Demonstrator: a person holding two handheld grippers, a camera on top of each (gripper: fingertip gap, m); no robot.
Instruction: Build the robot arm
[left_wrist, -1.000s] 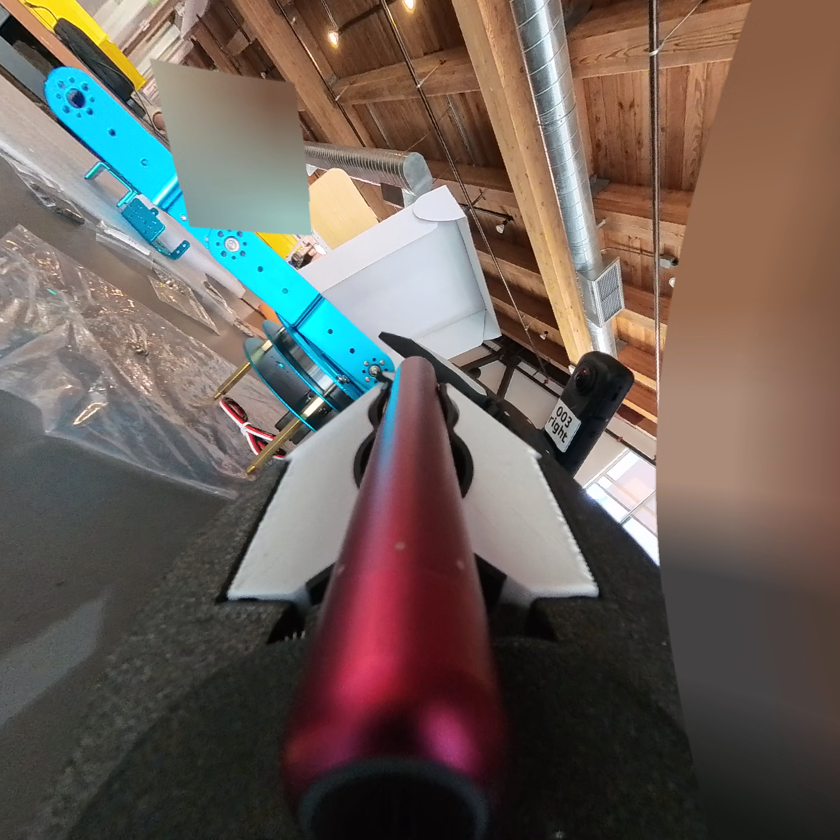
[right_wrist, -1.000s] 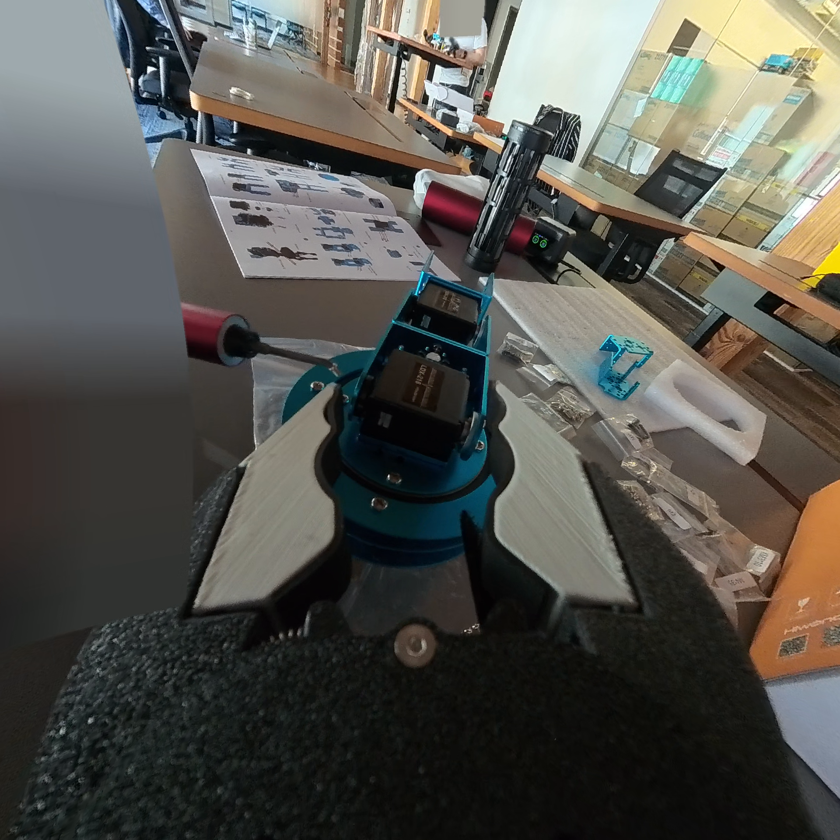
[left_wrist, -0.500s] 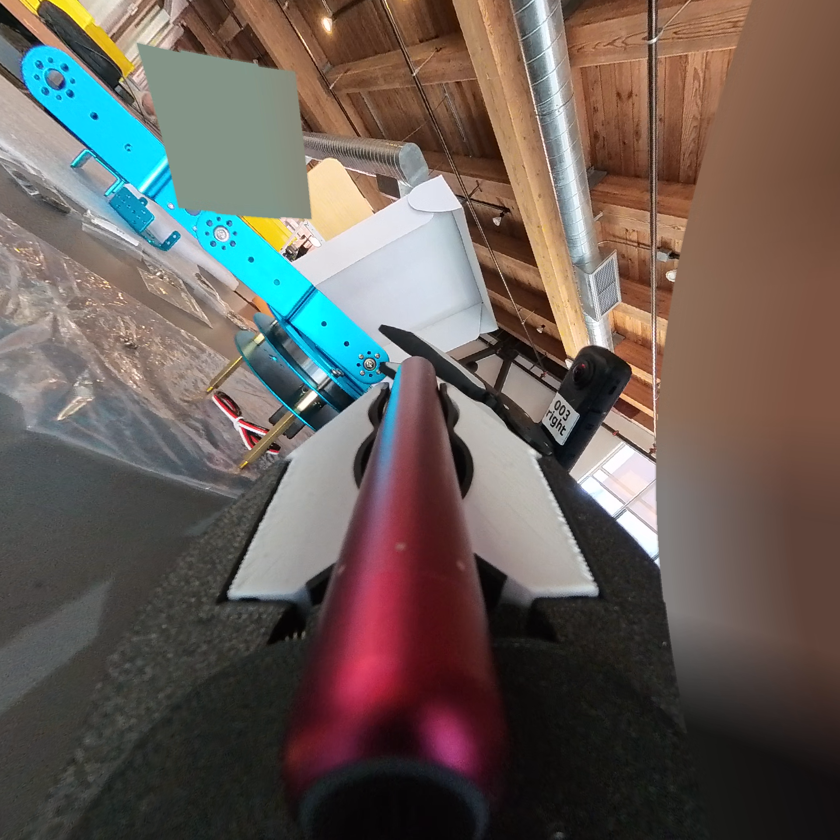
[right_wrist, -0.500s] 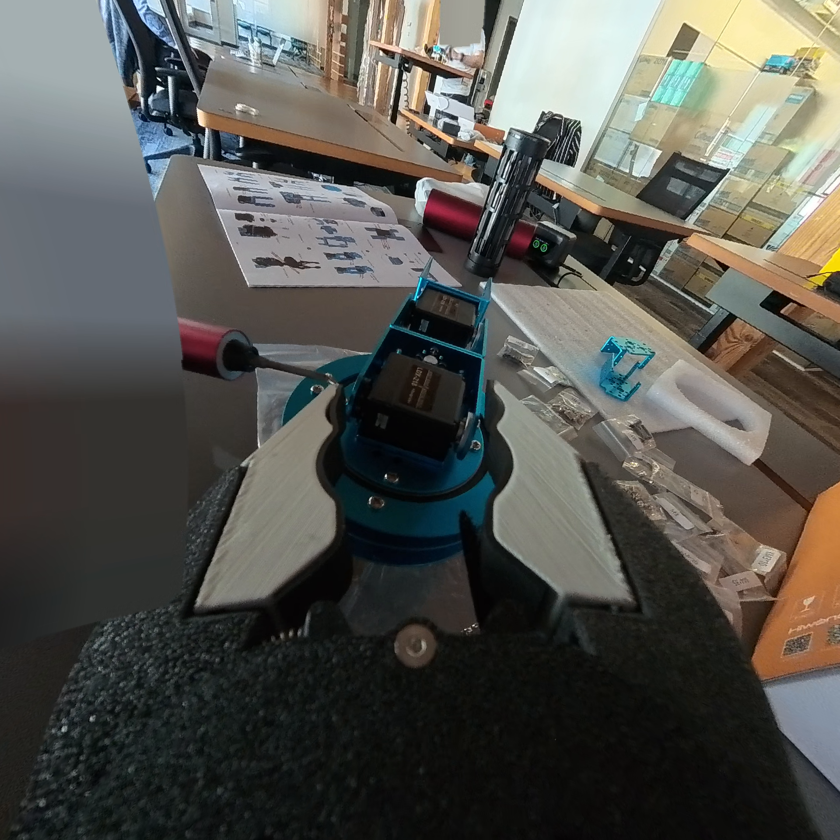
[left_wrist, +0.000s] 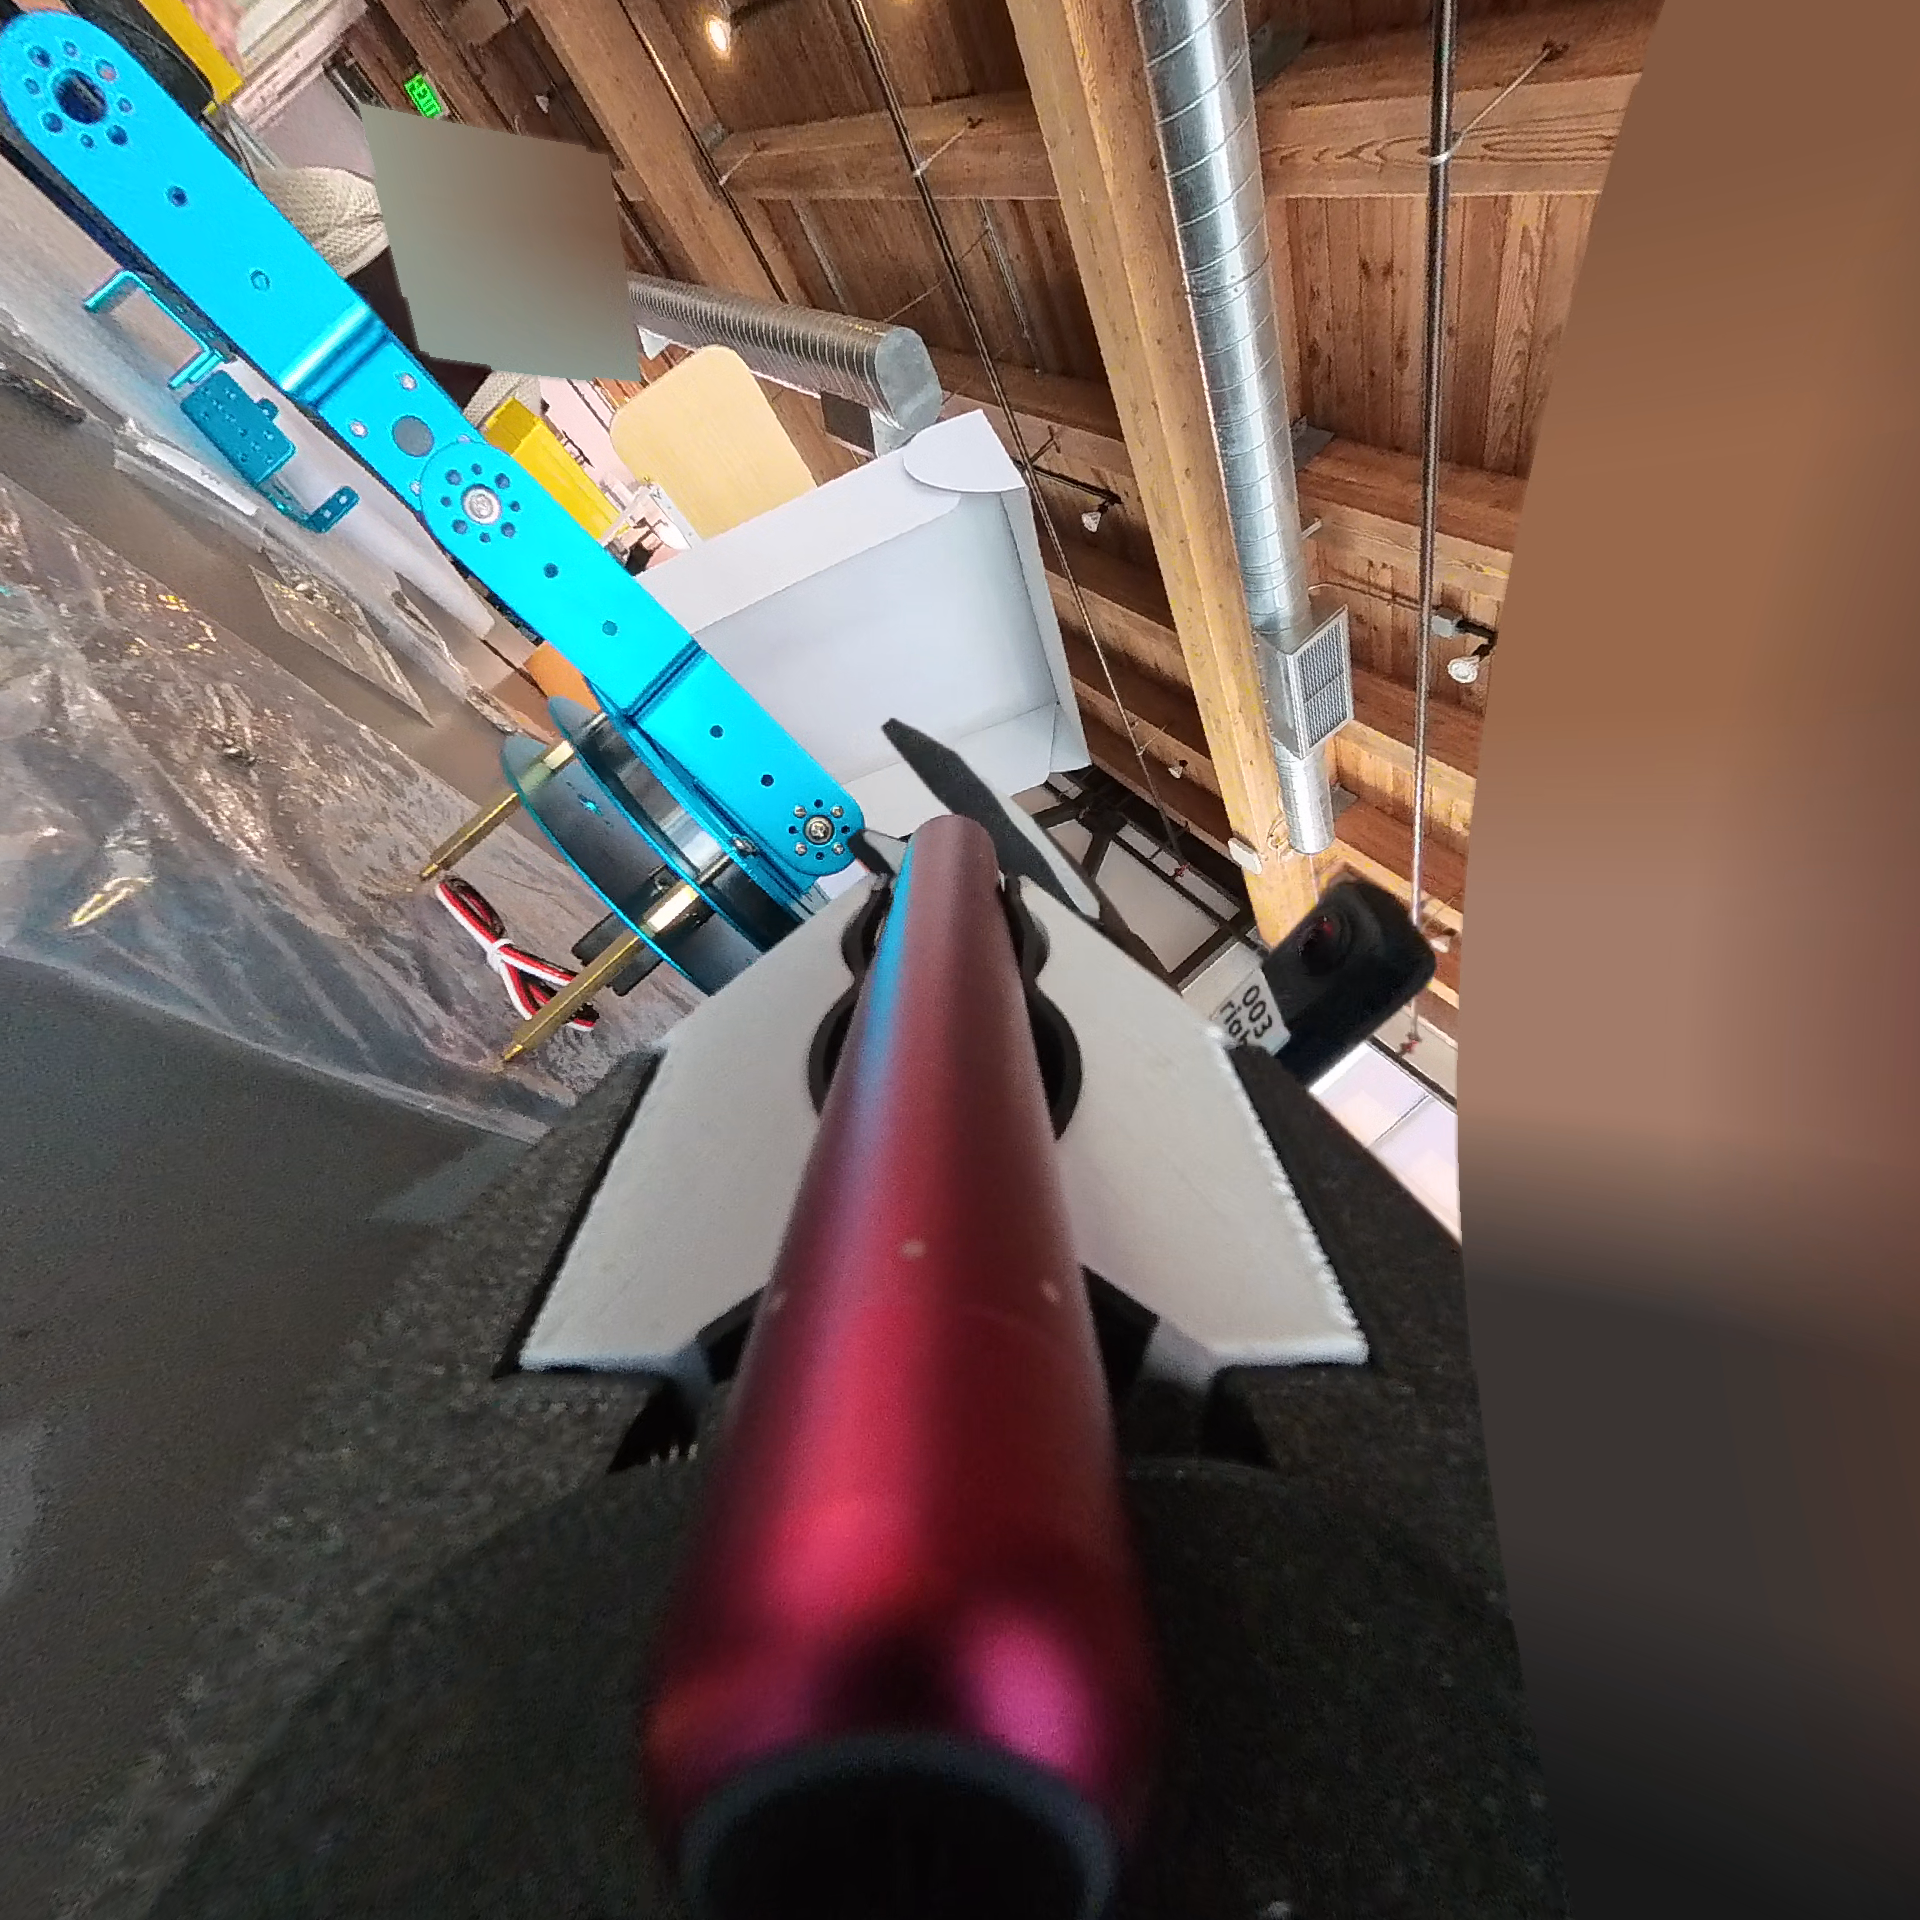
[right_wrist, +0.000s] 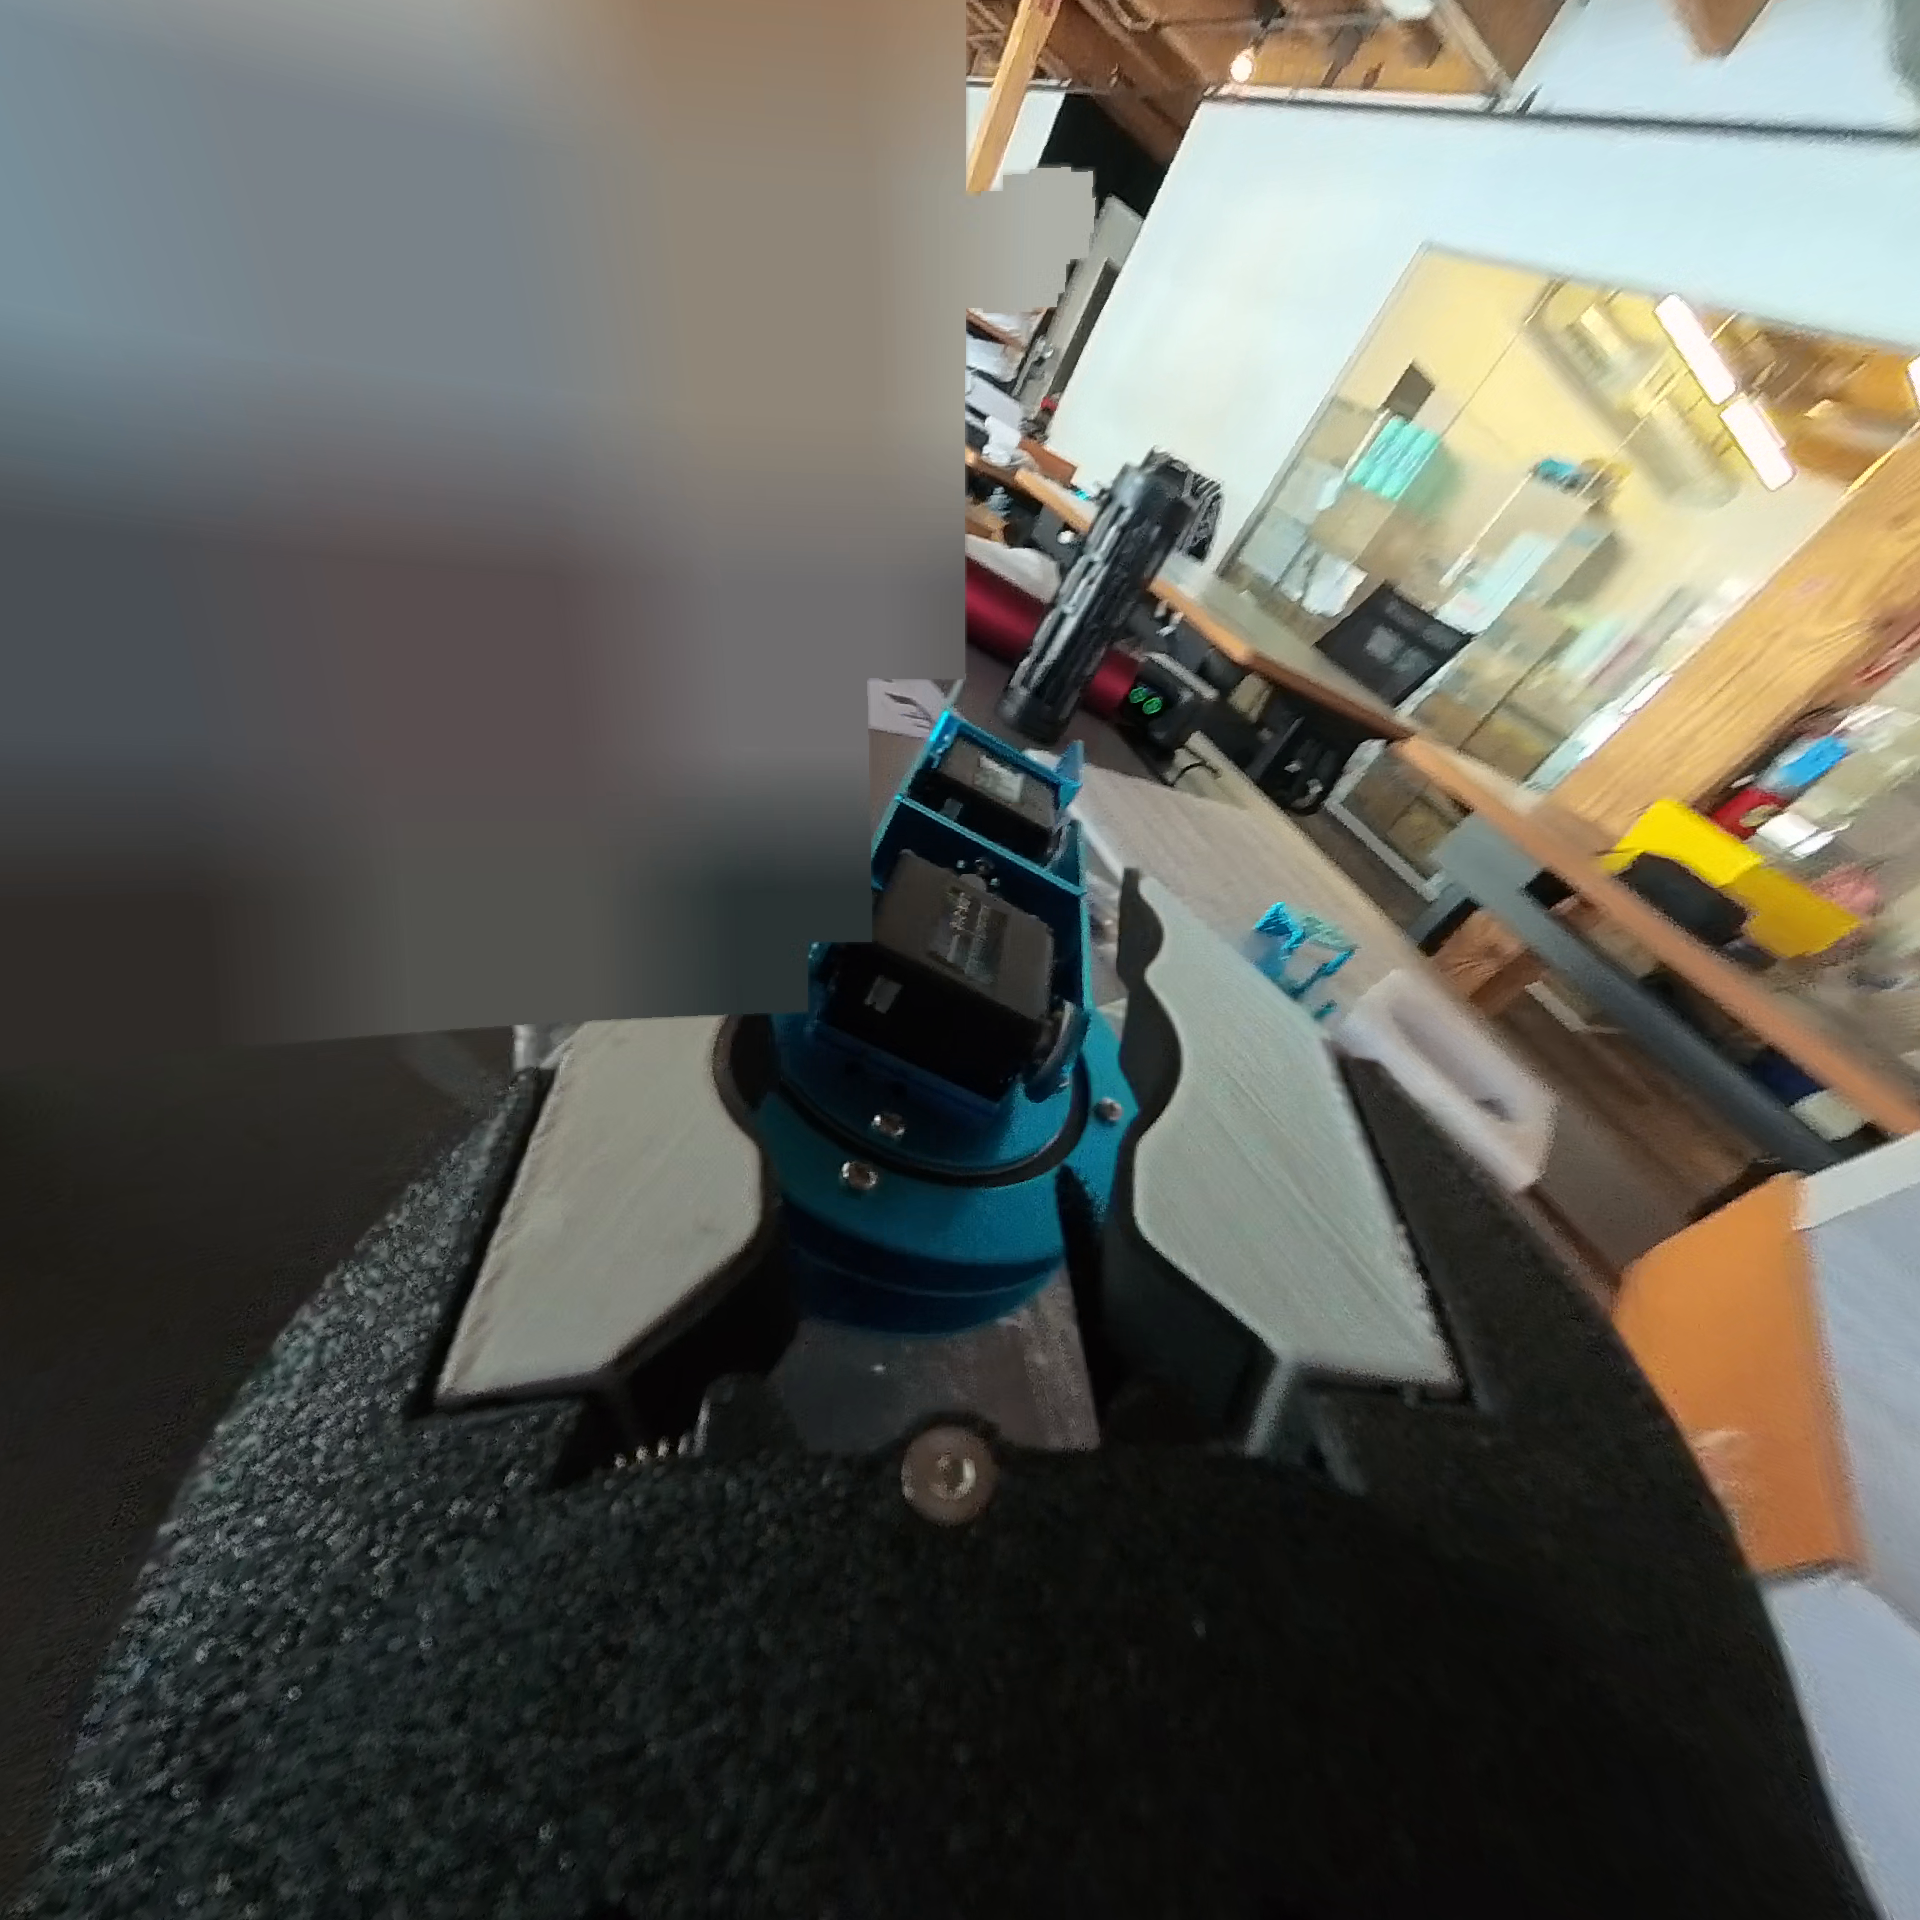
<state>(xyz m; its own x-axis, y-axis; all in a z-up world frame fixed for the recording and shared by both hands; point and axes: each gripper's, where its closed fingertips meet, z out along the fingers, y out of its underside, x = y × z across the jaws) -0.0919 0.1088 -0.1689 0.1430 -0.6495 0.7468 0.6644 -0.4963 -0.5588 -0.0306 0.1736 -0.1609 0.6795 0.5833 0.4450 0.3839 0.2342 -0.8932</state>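
My left gripper (left_wrist: 940, 914) is shut on a red screwdriver (left_wrist: 914, 1351) whose handle runs toward the camera. Its tip end points at a screw on the lower end of a blue metal arm assembly (left_wrist: 499, 520) that rises tilted from a round blue base (left_wrist: 623, 831). My right gripper (right_wrist: 935, 1039) is shut on that round blue base (right_wrist: 925, 1216); black servos in blue brackets (right_wrist: 966, 925) stick out ahead of it. The assembly looks lifted and tilted off the dark table (left_wrist: 156, 1247). The right gripper's camera (left_wrist: 1340, 966) shows behind the screwdriver.
Crinkled clear plastic (left_wrist: 156, 727) lies on the table by the base's red, white and black wires (left_wrist: 509, 945). A white open box (left_wrist: 883, 644) stands behind. In the right wrist view: a black cylinder (right_wrist: 1101, 603), a small blue bracket (right_wrist: 1299, 935), white foam (right_wrist: 1444, 1081), an orange box (right_wrist: 1745, 1382).
The right gripper has lifted and tilted the blue assembly upward, so its view now shows the room rather than the tabletop. The left gripper still holds the screwdriver against the arm.
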